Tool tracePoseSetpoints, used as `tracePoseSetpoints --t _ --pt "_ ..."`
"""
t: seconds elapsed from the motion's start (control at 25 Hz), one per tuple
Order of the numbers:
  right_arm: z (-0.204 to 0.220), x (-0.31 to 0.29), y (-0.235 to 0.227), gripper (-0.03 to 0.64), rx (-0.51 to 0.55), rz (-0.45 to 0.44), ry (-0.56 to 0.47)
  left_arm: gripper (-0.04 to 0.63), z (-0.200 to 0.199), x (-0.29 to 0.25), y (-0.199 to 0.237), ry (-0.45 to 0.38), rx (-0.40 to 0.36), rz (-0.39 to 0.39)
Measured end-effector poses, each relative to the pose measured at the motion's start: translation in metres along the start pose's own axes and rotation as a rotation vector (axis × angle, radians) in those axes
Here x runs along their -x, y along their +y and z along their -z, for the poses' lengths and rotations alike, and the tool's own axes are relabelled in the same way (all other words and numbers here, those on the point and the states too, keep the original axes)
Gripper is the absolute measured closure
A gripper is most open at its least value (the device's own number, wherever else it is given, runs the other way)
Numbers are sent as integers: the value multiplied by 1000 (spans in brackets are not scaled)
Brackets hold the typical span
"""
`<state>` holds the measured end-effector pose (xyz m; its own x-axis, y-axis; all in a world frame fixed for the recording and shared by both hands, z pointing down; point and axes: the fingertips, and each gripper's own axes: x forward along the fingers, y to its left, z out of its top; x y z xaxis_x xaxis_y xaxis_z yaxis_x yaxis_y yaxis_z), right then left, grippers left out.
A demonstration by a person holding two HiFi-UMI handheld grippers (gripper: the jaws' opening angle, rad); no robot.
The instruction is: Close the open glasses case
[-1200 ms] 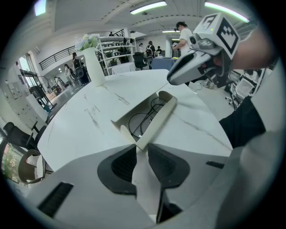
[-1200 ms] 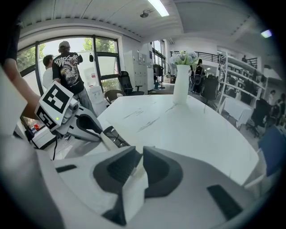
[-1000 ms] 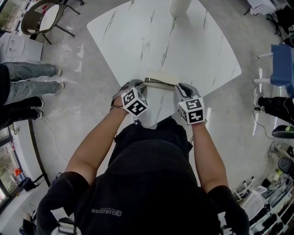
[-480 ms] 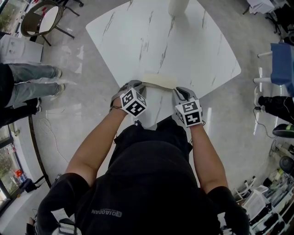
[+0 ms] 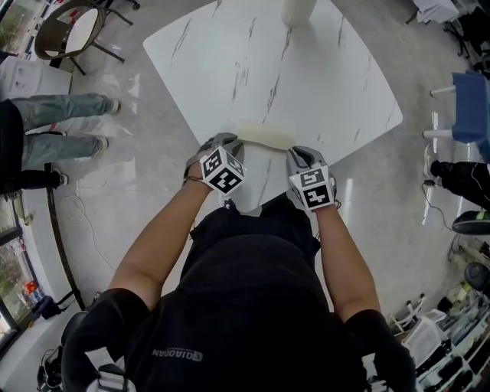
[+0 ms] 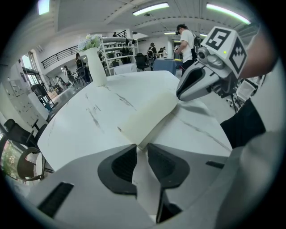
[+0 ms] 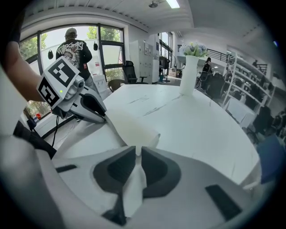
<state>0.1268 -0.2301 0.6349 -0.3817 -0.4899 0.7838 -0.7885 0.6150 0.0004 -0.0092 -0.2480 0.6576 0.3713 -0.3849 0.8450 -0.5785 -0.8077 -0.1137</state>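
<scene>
Left gripper [image 6: 142, 146] and right gripper [image 7: 138, 150] pinch opposite ends of the glasses case [image 5: 265, 135], jaws narrow; vase [image 5: 298, 9] well beyond.

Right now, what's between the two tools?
The cream glasses case, its ends pinched by the left tool and right tool; the head view shows it.

Cream glasses case [image 5: 265, 135]; white, grey-veined table [image 5: 306, 76]

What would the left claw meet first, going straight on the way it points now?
The cream glasses case: its near end sits at the tips of the left claw; beyond, probably the right claw.
</scene>
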Motion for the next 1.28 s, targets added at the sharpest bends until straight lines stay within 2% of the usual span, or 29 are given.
tracePoseSetpoints --t 0.28,0.64,0.88,1.04,1.28 --pt "1 -1 1 574 31 5 29 515 2 1 -1 1 9 2" --pt "-15 16 8 574 44 35 19 514 3 27 -9 -23 -28 16" --pt "-39 42 20 574 -31 39 -82 515 -11 63 -6 -104 -62 -8" --pt "-63 68 36 575 -37 28 -164 532 -22 93 -9 -169 -79 -11" --pt "-87 105 53 608 -18 49 -256 578 -40 132 -14 -277 -40 2"
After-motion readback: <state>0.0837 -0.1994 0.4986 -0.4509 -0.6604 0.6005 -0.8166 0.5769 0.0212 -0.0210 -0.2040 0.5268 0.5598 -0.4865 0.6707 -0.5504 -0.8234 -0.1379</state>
